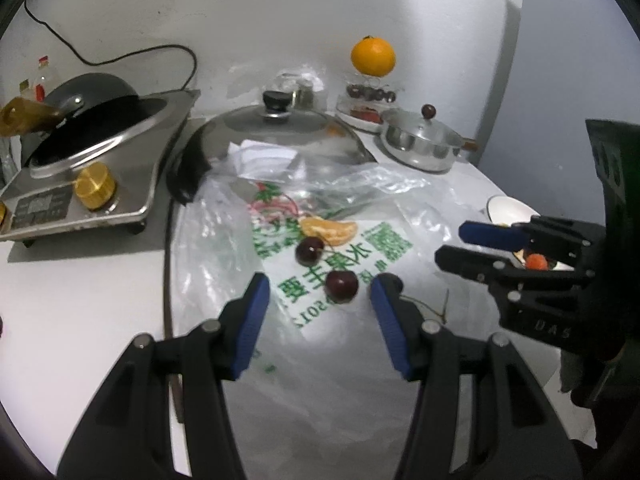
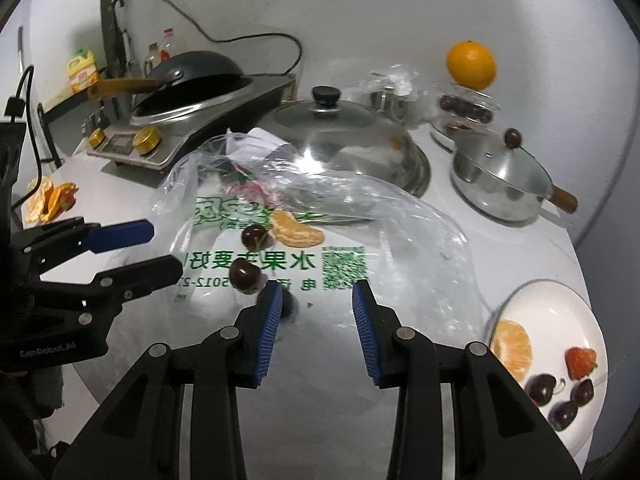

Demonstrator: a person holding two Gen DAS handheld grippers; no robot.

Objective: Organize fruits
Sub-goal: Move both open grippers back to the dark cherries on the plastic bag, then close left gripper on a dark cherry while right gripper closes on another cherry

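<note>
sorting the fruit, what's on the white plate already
On the plate: an orange segment, a strawberry and three cherries. Its lower right runs out of view, so anything there is unseen.

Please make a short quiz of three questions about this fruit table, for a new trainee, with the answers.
1. True or false: the left gripper is shut on a cherry.
2. How many cherries lie on the printed plastic bag?
3. Which fruit is on the white plate? A) only cherries B) orange segment, strawberry and cherries C) a whole orange

Key
1. False: its pads stand apart, and the nearer cherry lies free between them.
2. Two: the nearer cherry and the farther cherry, beside the loose orange segment.
3. B: orange piece, strawberry, dark cherries.
</note>
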